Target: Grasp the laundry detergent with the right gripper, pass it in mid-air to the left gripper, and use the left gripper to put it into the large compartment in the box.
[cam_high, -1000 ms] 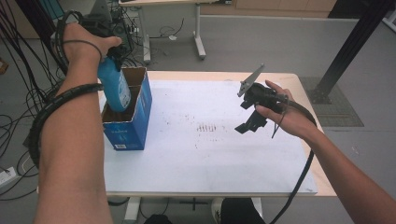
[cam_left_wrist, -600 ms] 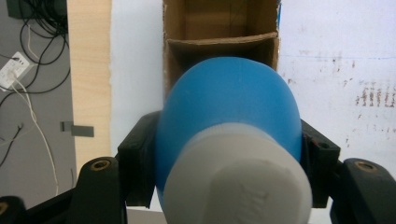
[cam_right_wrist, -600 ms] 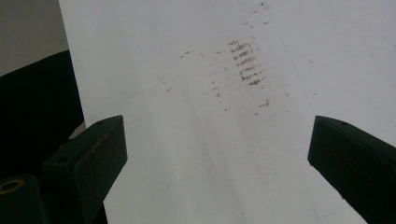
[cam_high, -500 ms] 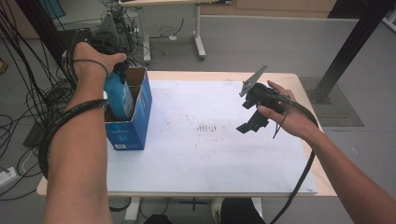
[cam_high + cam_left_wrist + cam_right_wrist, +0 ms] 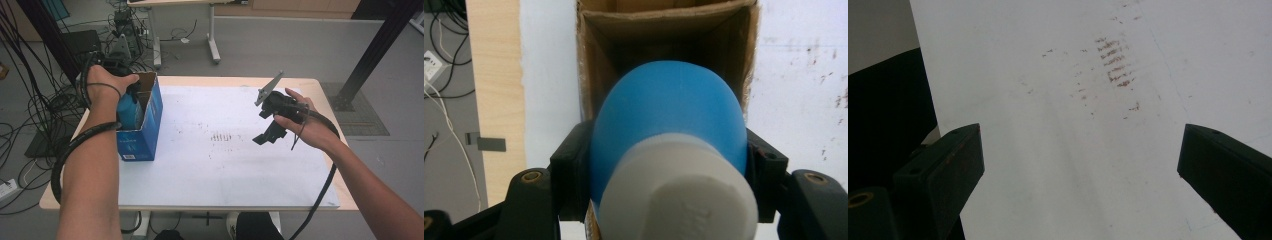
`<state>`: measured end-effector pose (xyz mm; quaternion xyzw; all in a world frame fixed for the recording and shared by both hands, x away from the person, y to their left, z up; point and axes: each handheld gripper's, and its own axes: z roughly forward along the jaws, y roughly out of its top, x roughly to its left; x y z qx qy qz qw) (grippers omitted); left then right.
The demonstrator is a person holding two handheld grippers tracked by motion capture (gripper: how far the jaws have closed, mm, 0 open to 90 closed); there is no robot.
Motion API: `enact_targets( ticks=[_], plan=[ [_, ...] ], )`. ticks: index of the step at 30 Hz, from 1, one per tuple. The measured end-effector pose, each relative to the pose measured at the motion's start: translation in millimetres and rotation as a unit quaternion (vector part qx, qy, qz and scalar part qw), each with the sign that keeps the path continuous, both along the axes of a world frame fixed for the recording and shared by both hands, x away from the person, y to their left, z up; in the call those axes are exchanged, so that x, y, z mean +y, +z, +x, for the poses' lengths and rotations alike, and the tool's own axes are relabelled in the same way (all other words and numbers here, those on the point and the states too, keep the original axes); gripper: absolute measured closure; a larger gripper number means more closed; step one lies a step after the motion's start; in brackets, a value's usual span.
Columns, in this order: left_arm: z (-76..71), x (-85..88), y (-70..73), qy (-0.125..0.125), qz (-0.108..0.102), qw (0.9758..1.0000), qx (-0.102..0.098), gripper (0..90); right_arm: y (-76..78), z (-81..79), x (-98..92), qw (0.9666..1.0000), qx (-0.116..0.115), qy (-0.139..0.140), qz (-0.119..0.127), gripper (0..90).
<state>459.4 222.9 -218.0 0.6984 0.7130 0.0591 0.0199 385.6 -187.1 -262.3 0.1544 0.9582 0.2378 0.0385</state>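
Observation:
A blue bottle (image 5: 128, 112) with a white cap (image 5: 679, 195) hangs partly inside an open blue cardboard box (image 5: 145, 135) at the table's left edge. My left gripper (image 5: 664, 165) is shut on the bottle's body, its black pads (image 5: 571, 170) pressing both sides, and the bottle's base points down into the box's brown inside (image 5: 596, 75). In the high view the left hand covers most of that gripper (image 5: 131, 91). My right gripper (image 5: 263, 127) hovers above the right half of the table. Its jaws stand wide apart (image 5: 1080, 165) with nothing between them.
A white mat (image 5: 225, 170) with dark scuff marks (image 5: 1113, 60) covers the wooden table (image 5: 200, 79). Cables and equipment lie on the floor to the left, and another table's legs stand behind. A black post rises at the far right.
The left hand has come down, lowering the blue bottle from above the box into its opening. The right hand and its gripper have kept still.

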Motion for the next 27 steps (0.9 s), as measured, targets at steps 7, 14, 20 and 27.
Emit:
enact_targets(
  ticks=[7, 14, 20, 27],
  plan=[
    [0.8, -1.3, -15.1, -0.003, 0.004, 1.0, 0.003, 36.9, 1.1, 0.1, -0.9, 1.0, -0.001, -0.001, -0.001, 4.6],
    [2.3, -2.3, -27.3, -0.005, 0.0, 0.9999, 0.011, 37.0, 0.8, -0.3, -3.5, 1.0, -0.001, -0.004, -0.002, 4.7],
    [2.7, -4.0, -37.8, -0.012, 0.006, 0.9998, 0.012, 36.9, -1.1, -0.2, -7.3, 1.0, 0.001, -0.006, -0.002, 4.7],
    [3.3, -3.7, -45.2, -0.013, 0.008, 0.9997, 0.019, 36.9, -2.7, 0.9, -10.4, 0.9999, 0.001, -0.01, -0.003, 4.7]
  ],
)
